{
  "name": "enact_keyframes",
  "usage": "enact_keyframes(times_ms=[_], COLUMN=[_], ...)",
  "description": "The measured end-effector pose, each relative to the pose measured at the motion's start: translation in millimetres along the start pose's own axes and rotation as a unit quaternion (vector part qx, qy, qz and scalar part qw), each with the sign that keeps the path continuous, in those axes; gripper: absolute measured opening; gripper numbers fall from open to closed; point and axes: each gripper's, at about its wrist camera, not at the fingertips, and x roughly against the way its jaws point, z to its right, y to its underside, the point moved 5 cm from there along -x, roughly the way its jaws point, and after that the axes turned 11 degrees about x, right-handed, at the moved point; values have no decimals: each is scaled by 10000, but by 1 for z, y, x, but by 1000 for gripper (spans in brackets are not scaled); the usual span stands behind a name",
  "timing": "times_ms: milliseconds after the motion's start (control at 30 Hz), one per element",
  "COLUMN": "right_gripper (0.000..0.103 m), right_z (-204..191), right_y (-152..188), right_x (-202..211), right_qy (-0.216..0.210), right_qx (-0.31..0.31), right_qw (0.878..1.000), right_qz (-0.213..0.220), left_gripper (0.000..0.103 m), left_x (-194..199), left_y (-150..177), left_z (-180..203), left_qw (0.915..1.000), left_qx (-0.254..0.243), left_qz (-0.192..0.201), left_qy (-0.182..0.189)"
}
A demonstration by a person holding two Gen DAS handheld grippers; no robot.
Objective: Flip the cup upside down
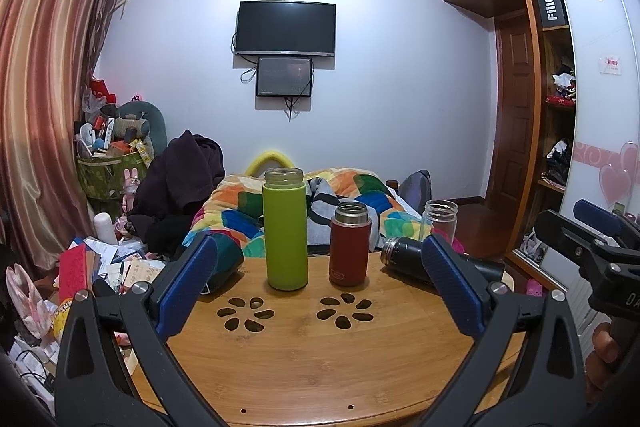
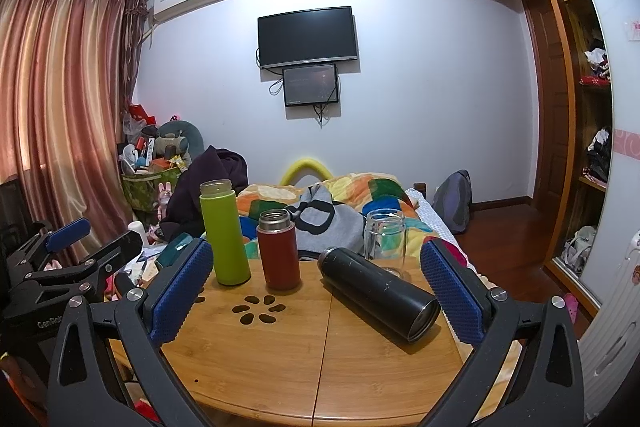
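A green cup (image 1: 286, 233) (image 2: 225, 233) and a red cup (image 1: 350, 245) (image 2: 278, 249) stand upright, mouths up, at the far side of the round wooden table (image 1: 320, 359) (image 2: 312, 359). A black cup (image 2: 380, 293) (image 1: 404, 255) lies on its side at the right, mouth toward the far side. A clear glass cup (image 2: 385, 241) (image 1: 440, 219) stands upright behind it. My left gripper (image 1: 320, 287) is open and empty, short of the green and red cups. My right gripper (image 2: 316, 291) is open and empty, with the black cup between its fingers' line of sight.
Flower-shaped cut-outs (image 1: 296, 313) (image 2: 260, 309) mark the tabletop. A bed with a colourful blanket (image 1: 360, 195) lies behind the table. Papers and boxes (image 1: 100, 267) pile up at the left. A wardrobe (image 1: 560, 107) stands at the right.
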Motion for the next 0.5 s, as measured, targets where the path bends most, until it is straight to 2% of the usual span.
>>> enact_keyframes(times_ms=[500], right_gripper=[103], right_z=[-3], right_y=[4], right_x=[-1], right_qy=[-41], right_qx=[-5], right_qw=[10000], right_qz=[-6], left_gripper=[103], left_x=[1], left_y=[-1], left_z=[1], left_qw=[10000], left_qx=[25], left_qz=[-22], left_qy=[33])
